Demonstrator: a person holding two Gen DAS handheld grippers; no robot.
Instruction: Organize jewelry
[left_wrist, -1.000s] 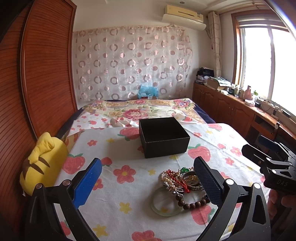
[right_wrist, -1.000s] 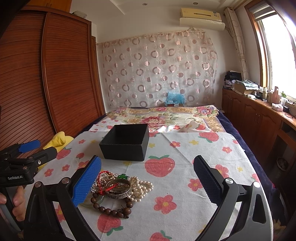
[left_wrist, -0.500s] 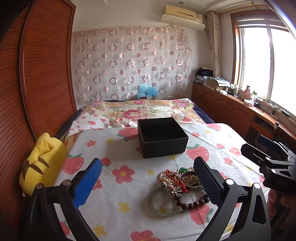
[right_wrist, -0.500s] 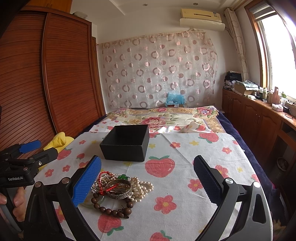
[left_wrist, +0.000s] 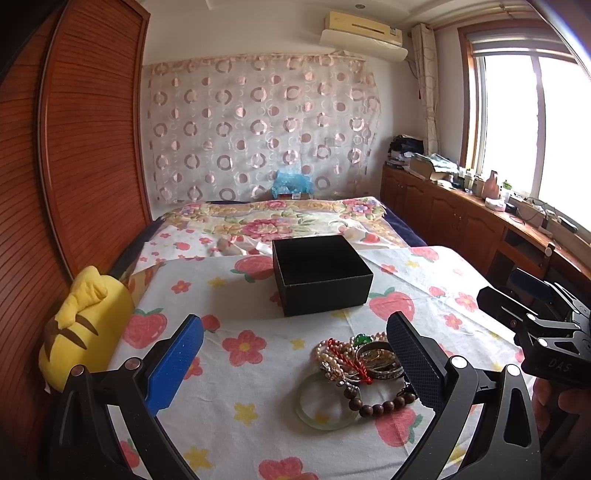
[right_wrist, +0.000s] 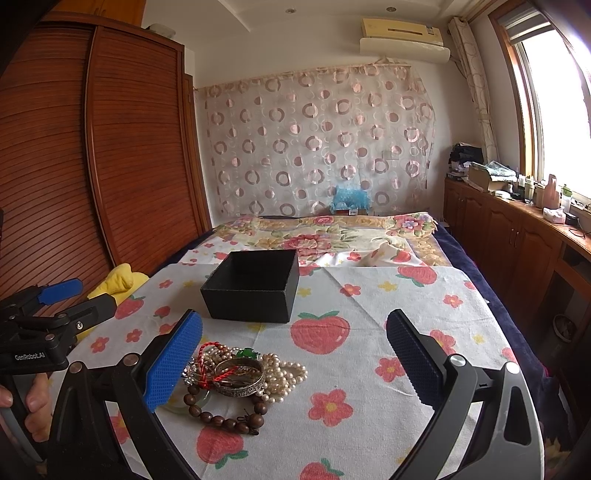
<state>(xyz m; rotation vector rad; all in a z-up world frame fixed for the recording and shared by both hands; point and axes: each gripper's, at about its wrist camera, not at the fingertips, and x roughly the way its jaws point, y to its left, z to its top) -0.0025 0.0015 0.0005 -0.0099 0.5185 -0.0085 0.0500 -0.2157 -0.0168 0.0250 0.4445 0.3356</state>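
Left gripper (left_wrist: 293, 360): jaws spread wide, empty, held low over the cloth (left_wrist: 258, 369). Right gripper (right_wrist: 293, 360): likewise spread wide, empty. Neither touches anything.

Jewelry pile (right_wrist: 236, 376): lies on the cloth just ahead of both tools, at the right finger of the left gripper and at the left finger of the right gripper. Contents tangled together: a pale jade bangle (left_wrist: 327, 404) nearest, a brown bead bracelet (right_wrist: 225, 415) lying over it, a silver bangle (right_wrist: 240, 376), a red cord (right_wrist: 203, 363), pearl strands (right_wrist: 284, 373), and a small green piece (right_wrist: 248, 354) at the far edge.

Box (right_wrist: 253, 284): black, lidless, beyond the pile and clear of it; nothing visible inside, though its floor is not fully seen.

Assessment: no piece is in the box, so work stands at the start, at the first pick. The next move calls for lowering one gripper onto a single item. The bead bracelet, on the near edge, looks easiest to separate. The cord and pearls are interlaced and may drag neighbours along.
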